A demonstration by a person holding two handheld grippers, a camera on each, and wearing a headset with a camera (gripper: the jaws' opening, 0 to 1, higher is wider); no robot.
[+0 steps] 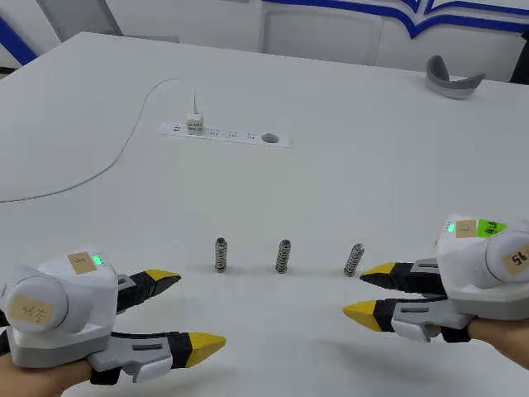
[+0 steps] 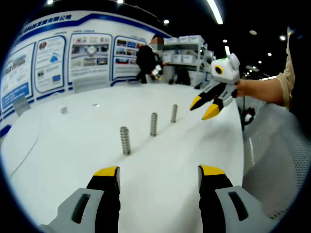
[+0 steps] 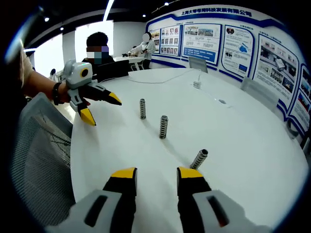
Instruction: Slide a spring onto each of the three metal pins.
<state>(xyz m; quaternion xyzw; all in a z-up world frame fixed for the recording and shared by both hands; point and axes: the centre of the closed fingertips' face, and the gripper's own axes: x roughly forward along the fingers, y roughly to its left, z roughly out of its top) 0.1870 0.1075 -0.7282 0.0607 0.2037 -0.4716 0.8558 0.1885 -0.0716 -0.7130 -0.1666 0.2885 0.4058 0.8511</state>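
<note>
Three metal pins stand in a row on the white table (image 1: pixel 331 190), each with a spring around it: left spring (image 1: pixel 221 254), middle spring (image 1: pixel 283 256), right spring (image 1: pixel 354 260), which leans. In the left gripper view they run away as (image 2: pixel 125 141), (image 2: pixel 153 124), (image 2: pixel 174 113); in the right gripper view as (image 3: pixel 199 158), (image 3: pixel 164 126), (image 3: pixel 143 108). My left gripper (image 1: pixel 186 308) (image 2: pixel 158 177) is open and empty, near the table's front left. My right gripper (image 1: pixel 368 292) (image 3: pixel 154 174) is open and empty, just right of the leaning spring.
A white power strip (image 1: pixel 226 133) with a plugged-in adapter and a thin cable (image 1: pixel 124 149) lies farther back on the table. A grey curved object (image 1: pixel 452 80) rests at the far right. A mesh chair (image 3: pixel 39 155) is near the table edge. People stand in the background.
</note>
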